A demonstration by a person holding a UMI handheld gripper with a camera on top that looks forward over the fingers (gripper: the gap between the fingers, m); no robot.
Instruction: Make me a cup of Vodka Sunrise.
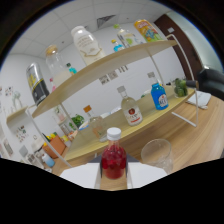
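On the upper shelf [100, 64] at 10 o'clock stand a dark can [37, 82] and 2 pale jars. Dead centre, just ahead of the gripper [114, 181], sits a small red-filled bottle [113, 159] with a white cap; whether the fingers grip it, I cannot tell. At 4 o'clock of it stands a clear glass [157, 153]; at 2 o'clock, a blue bottle [159, 96].

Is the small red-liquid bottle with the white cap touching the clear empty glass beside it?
Apart. The gripper view shows a strip of wooden table between the red-liquid bottle and the clear glass, which stands just off to one side.
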